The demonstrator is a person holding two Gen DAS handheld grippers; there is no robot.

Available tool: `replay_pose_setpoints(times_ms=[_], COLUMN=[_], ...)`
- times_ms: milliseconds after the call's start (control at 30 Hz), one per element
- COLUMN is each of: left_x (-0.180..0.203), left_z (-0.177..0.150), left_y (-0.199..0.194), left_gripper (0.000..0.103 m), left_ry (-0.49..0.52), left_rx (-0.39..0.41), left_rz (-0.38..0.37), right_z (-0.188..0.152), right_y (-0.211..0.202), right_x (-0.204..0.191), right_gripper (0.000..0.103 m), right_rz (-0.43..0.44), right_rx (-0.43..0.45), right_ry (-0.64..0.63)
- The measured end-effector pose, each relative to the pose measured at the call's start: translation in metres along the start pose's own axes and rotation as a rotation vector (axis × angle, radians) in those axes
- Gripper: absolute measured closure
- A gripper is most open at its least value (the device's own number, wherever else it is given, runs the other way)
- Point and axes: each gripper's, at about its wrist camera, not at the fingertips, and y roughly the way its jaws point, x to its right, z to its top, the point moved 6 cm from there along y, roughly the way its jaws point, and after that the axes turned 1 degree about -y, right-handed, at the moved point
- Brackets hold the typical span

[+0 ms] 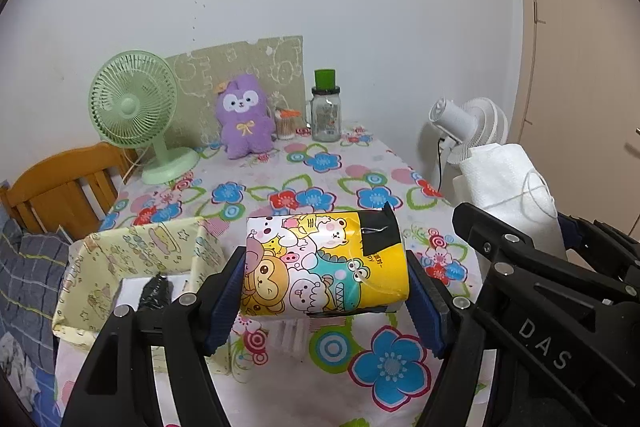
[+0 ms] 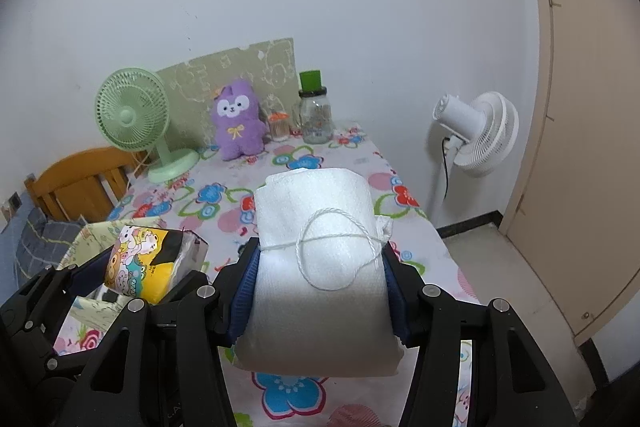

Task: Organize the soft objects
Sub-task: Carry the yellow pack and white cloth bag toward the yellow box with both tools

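My left gripper (image 1: 326,301) is shut on a cartoon-printed tissue pack (image 1: 324,263) and holds it above the flowered table (image 1: 280,379), just right of a pale yellow open box (image 1: 132,251). The pack also shows in the right wrist view (image 2: 140,261), over the box (image 2: 94,233). My right gripper (image 2: 320,291) is shut on a white rolled towel tied with string (image 2: 320,259), held above the table (image 2: 288,395). The towel shows at the right of the left wrist view (image 1: 504,187). A purple plush toy (image 1: 242,115) stands at the table's far edge.
A green desk fan (image 1: 134,115), a glass jar with a green lid (image 1: 326,111) and a small toothpick jar (image 1: 285,125) stand at the back by the wall. A white floor fan (image 2: 476,135) stands right of the table. A wooden chair (image 1: 60,183) is at the left.
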Motion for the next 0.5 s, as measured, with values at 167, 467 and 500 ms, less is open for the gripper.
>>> replay_pose_setpoints(times_ms=[167, 467, 500], left_x=[-0.003, -0.008, -0.009], left_z=[0.005, 0.008, 0.008], left_y=[-0.008, -0.012, -0.012], left_gripper=[0.028, 0.028, 0.028], left_ry=[-0.001, -0.008, -0.009], left_rx=[0.018, 0.027, 0.025], left_rz=[0.007, 0.009, 0.008], right_z=[0.007, 0.011, 0.012], right_y=[-0.010, -0.015, -0.014], right_x=[-0.007, -0.017, -0.019], right_gripper=[0.045, 0.045, 0.045], right_rz=[0.009, 0.012, 0.014], right_rx=[0.018, 0.028, 0.026], right_ry=[-0.006, -0.017, -0.016])
